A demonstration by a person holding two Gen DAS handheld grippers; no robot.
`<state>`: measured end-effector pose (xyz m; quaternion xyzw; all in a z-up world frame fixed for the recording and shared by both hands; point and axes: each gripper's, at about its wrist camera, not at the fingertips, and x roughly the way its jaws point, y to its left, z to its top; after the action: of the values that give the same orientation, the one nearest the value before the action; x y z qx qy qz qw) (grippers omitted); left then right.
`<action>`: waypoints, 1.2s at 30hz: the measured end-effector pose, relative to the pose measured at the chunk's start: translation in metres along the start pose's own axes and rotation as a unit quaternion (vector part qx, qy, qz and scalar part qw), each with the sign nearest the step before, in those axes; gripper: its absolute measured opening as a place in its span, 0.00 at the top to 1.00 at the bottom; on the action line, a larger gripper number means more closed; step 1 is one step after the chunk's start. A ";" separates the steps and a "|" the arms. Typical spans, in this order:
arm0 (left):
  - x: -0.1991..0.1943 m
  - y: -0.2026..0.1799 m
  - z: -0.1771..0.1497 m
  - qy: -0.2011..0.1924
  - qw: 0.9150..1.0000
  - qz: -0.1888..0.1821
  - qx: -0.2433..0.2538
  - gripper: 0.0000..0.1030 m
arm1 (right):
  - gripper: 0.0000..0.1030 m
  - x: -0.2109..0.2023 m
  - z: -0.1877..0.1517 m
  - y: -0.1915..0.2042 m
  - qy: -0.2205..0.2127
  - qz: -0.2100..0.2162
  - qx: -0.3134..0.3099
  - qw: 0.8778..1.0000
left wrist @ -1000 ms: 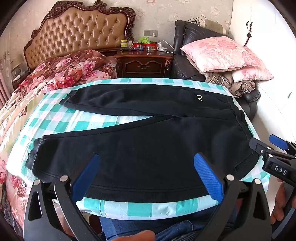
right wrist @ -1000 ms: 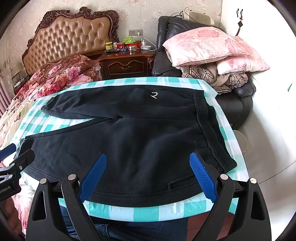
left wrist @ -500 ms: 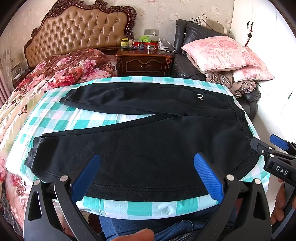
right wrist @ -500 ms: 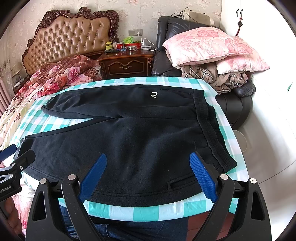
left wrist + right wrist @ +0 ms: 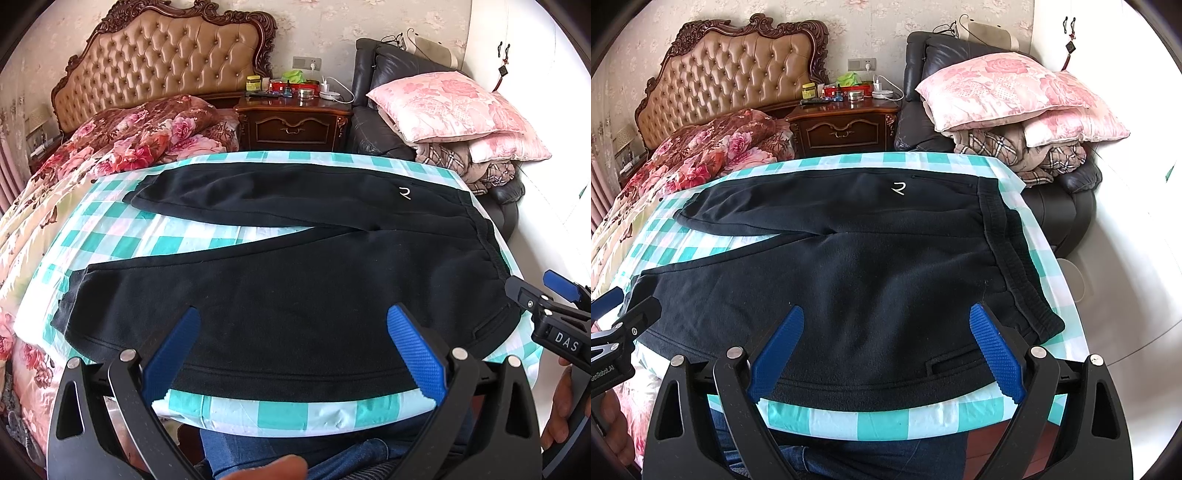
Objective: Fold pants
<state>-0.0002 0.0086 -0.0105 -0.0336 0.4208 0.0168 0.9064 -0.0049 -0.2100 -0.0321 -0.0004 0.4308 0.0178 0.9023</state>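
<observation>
Pants [image 5: 295,295] flat on checkered cloth [image 5: 147,243], left tool [image 5: 295,350] agape, right tool [image 5: 886,350] agape.

Teal-and-white checked cloth [image 5: 122,236] covers table. Beyond table's far left corner: bed with tufted tan headboard [image 5: 166,62] and rumpled floral quilt [image 5: 140,136]. Behind far edge: dark wood nightstand [image 5: 293,123] carrying jars, small bottles, white charger with cable. Beyond far right corner: black leather armchair [image 5: 923,81] piled with pink floral pillows [image 5: 1004,88] atop plaid blanket [image 5: 993,146]. Wall socket [image 5: 862,64] above nightstand on patterned wallpaper.
</observation>
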 end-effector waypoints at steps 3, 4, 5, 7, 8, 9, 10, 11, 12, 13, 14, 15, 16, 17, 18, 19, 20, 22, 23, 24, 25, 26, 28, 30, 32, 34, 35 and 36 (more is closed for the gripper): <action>0.000 0.000 0.000 0.000 1.000 0.000 0.000 0.02 | 0.14 0.000 0.000 0.000 0.000 0.001 -0.001 1.000; 0.000 -0.001 0.000 0.000 1.000 0.001 0.000 0.02 | 0.14 0.000 0.000 0.000 0.000 0.001 -0.001 1.000; 0.000 -0.001 0.000 0.000 1.000 0.001 0.000 0.02 | 0.14 0.000 0.000 0.000 0.000 0.001 -0.001 1.000; 0.000 -0.001 0.000 -0.001 1.000 0.003 -0.002 0.02 | 0.14 0.000 0.000 0.000 0.000 0.001 -0.001 1.000; 0.000 0.000 -0.001 -0.001 1.000 0.003 -0.002 0.02 | 0.14 0.000 0.000 0.000 0.000 0.001 -0.001 1.000; 0.000 0.000 0.000 0.000 1.000 0.002 -0.002 0.02 | 0.14 0.000 0.000 0.000 0.000 0.001 -0.001 1.000; 0.000 -0.001 0.000 -0.001 1.000 0.003 -0.002 0.02 | 0.14 -0.001 0.000 0.000 0.000 0.001 -0.001 1.000; 0.000 -0.001 0.000 -0.001 1.000 0.003 -0.002 0.02 | 0.14 -0.001 0.000 0.000 0.000 0.001 -0.001 1.000; 0.000 0.000 -0.001 -0.001 1.000 0.004 -0.002 0.02 | 0.14 -0.001 0.000 0.000 0.000 0.001 -0.002 1.000; 0.000 0.000 -0.001 -0.001 1.000 0.005 -0.003 0.02 | 0.14 -0.001 0.000 0.000 0.000 0.001 -0.001 1.000; 0.000 0.000 -0.001 -0.001 1.000 0.007 -0.003 0.02 | 0.14 -0.001 0.000 0.000 0.000 0.001 -0.001 1.000; 0.000 0.001 -0.002 -0.001 1.000 0.011 -0.004 0.02 | 0.14 -0.001 0.000 0.000 0.000 0.001 -0.001 1.000; 0.000 0.001 -0.001 -0.003 1.000 0.019 -0.003 0.02 | 0.14 -0.001 0.000 0.000 0.000 0.001 -0.001 1.000; -0.001 0.000 -0.001 -0.004 1.000 0.027 -0.001 0.02 | 0.14 -0.001 0.000 0.000 0.000 0.001 -0.001 1.000; -0.001 0.000 -0.002 -0.006 0.999 0.035 0.001 0.02 | 0.14 -0.001 -0.001 0.000 0.000 0.001 -0.001 1.000; -0.001 0.000 -0.001 -0.006 0.999 0.037 0.001 0.02 | 0.14 -0.001 -0.001 0.000 0.000 0.001 -0.001 1.000; -0.001 0.000 -0.001 -0.006 0.999 0.038 0.001 0.02 | 0.14 -0.001 -0.001 0.000 0.000 0.001 -0.001 1.000; -0.002 -0.001 -0.001 -0.007 0.999 0.045 0.005 0.02 | 0.14 -0.001 -0.001 0.000 0.000 0.001 -0.001 1.000; -0.002 -0.002 0.000 -0.007 0.999 0.046 0.006 0.02 | 0.14 -0.001 -0.001 0.000 0.000 0.001 -0.001 1.000; -0.003 -0.002 0.000 -0.007 0.999 0.046 0.007 0.02 | 0.14 -0.001 -0.001 0.000 0.000 0.001 -0.001 1.000; -0.003 -0.002 0.000 -0.006 0.999 0.046 0.007 0.02 | 0.14 -0.001 -0.001 0.001 0.000 0.001 -0.001 1.000; -0.002 -0.002 0.000 -0.006 0.999 0.045 0.006 0.02 | 0.14 -0.001 -0.001 0.001 0.000 0.001 -0.001 1.000; -0.003 -0.003 0.000 -0.006 0.999 0.044 0.005 0.02 | 0.14 -0.001 -0.001 0.001 0.000 0.001 -0.002 1.000; -0.003 -0.003 0.000 -0.006 0.999 0.044 0.005 0.02 | 0.14 -0.001 -0.001 0.001 0.000 0.001 -0.001 1.000; -0.003 -0.003 0.000 -0.005 0.999 0.044 0.005 0.02 | 0.14 -0.001 -0.001 0.001 0.000 0.001 -0.001 1.000; -0.003 -0.003 0.000 -0.005 0.999 0.044 0.005 0.02 | 0.14 -0.001 -0.002 0.001 0.000 0.001 -0.001 1.000; -0.003 -0.003 0.000 -0.005 0.999 0.043 0.005 0.02 | 0.14 -0.001 -0.002 0.001 0.000 0.001 -0.001 1.000; -0.003 -0.003 0.000 -0.005 0.999 0.042 0.004 0.02 | 0.14 -0.001 -0.002 0.001 0.000 0.001 -0.001 1.000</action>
<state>-0.0025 0.0059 -0.0080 -0.0116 0.4172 0.0536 0.9071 -0.0069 -0.2086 -0.0323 -0.0011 0.4308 0.0189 0.9023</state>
